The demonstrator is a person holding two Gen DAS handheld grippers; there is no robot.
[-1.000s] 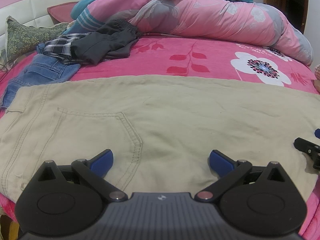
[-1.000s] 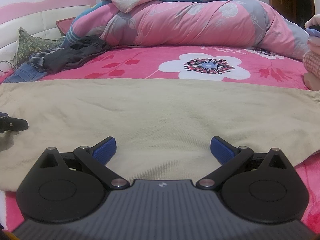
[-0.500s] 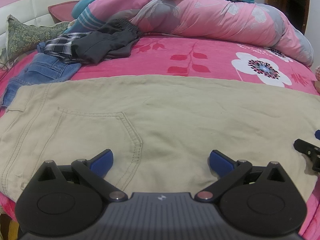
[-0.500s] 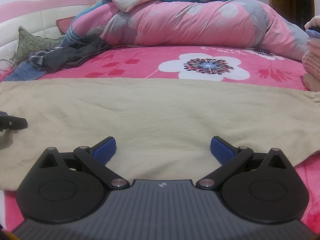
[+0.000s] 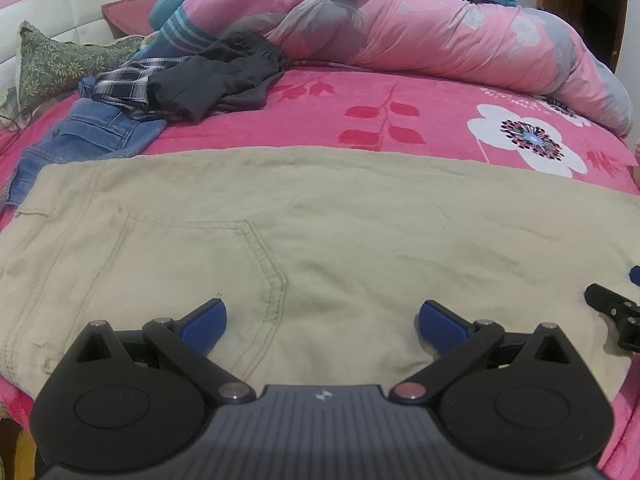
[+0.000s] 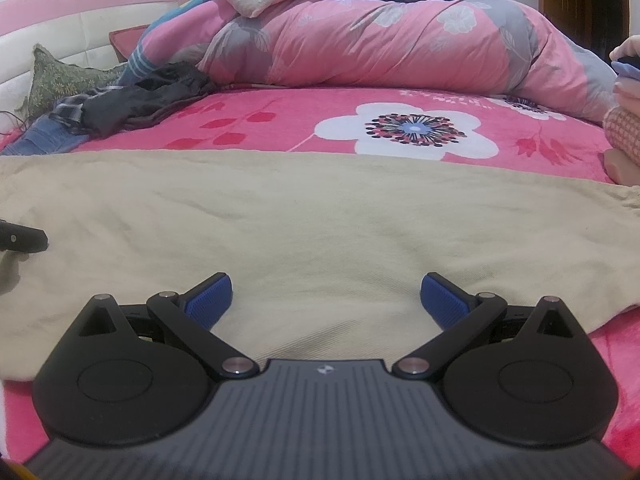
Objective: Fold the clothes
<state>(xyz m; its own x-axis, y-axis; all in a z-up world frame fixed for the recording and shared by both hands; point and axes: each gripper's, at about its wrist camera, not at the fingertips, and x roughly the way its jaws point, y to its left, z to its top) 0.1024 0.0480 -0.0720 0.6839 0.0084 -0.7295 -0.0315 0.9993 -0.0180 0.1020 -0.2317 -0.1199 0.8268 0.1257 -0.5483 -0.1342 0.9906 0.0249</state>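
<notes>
Beige trousers (image 5: 340, 220) lie spread flat across the near part of a bed (image 5: 304, 120) covered in a bright pink sheet with a white flower print. From the left wrist view, a stitched back pocket (image 5: 208, 268) faces up on the left half of the trousers, with the waistband end toward the left edge.

The left gripper (image 5: 322, 322) hovers low over the near edge of the trousers, beside the pocket, its jaws spread wide with nothing between the blue pads. The right gripper (image 6: 326, 300) sits over the plain leg fabric further right, its jaws spread wide too and empty. Each gripper's black tip shows at the edge of the other's view, so they are side by side, apart.

Behind the trousers, at the far left, is a heap of other clothes: jeans (image 5: 84, 140), a plaid shirt (image 5: 128, 80) and a dark grey garment (image 5: 216, 80). A rumpled pink quilt (image 5: 420, 28) is piled along the back of the bed, and a green pillow (image 5: 60, 60) leans against the headboard. A person's hand (image 6: 626, 68) shows at the far right edge of the right wrist view.
</notes>
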